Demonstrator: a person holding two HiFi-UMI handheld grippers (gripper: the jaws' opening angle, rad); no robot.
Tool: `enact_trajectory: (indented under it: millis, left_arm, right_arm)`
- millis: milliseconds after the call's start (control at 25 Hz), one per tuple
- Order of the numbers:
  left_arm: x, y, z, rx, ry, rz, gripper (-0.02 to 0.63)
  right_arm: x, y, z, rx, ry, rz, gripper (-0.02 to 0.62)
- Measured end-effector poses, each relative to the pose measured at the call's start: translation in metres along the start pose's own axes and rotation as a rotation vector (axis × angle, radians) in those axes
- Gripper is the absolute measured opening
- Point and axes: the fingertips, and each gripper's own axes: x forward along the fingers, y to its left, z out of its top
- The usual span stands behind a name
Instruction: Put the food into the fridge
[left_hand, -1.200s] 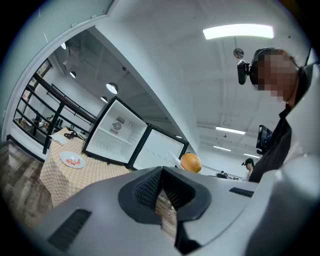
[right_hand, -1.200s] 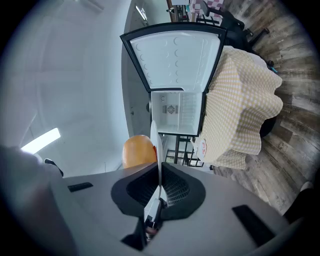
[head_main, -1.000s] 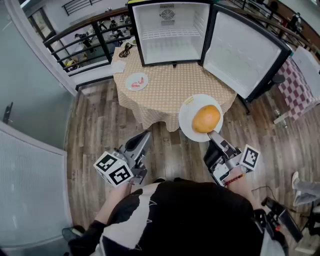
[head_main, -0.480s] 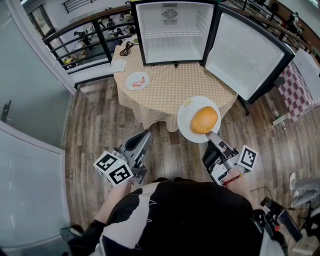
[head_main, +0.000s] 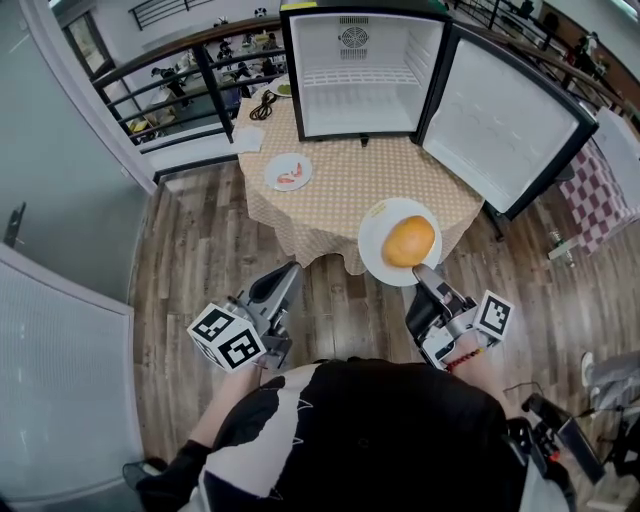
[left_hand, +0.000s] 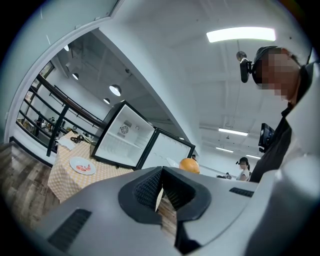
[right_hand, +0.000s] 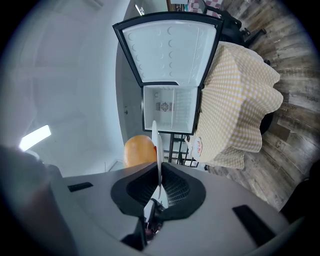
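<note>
My right gripper (head_main: 428, 276) is shut on the near rim of a white plate (head_main: 376, 250), held level over the table's near edge. A round orange food item (head_main: 410, 241) sits on the plate. In the right gripper view the plate (right_hand: 157, 145) shows edge-on between the pads, with the orange food (right_hand: 138, 151) to its left. My left gripper (head_main: 286, 281) is shut and holds nothing, low over the floor left of the plate. The small fridge (head_main: 361, 75) stands open and bare on the table, its door (head_main: 505, 118) swung right. A saucer with pink food (head_main: 288, 172) lies at the table's left.
The table (head_main: 340, 195) has a checked cloth that hangs over its edges. Black cables (head_main: 262, 103) lie beside the fridge's left side. A dark railing (head_main: 190, 75) runs behind the table. A red checked table (head_main: 610, 185) stands at the right, on wooden floor (head_main: 200, 270).
I have come closer to the table: fridge and table have shifted in the head view, and the held plate now overlaps the table's near edge. Both grippers keep their states.
</note>
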Motion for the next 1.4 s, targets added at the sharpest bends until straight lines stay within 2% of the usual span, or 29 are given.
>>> enact_trajectory:
  millis: [440,720,960,1080,1400]
  left_arm:
    - [-0.019,0.042,0.014,0.033,-0.005,-0.021,0.012]
    - [-0.012,0.054,0.009,-0.018,0.001,-0.039,0.012]
    - [-0.009,0.052,-0.002,-0.031,0.015,-0.04,0.012]
    - [0.002,0.058,0.003,-0.012,0.006,-0.03,0.012]
    - [0.061,0.107,0.036,0.009,0.005,-0.014,0.012]
  right_arm:
    - [0.051,-0.006,-0.038,-0.003,0.015,0.011,0.026]
    - [0.067,-0.022,-0.043,0.015,0.023,-0.057,0.026]
    - [0.07,-0.023,-0.042,0.018,0.03,-0.039,0.026]
    - [0.082,-0.029,-0.029,0.025,0.029,-0.035,0.026]
    - [0.15,-0.034,0.033,0.034,0.046,-0.014,0.026]
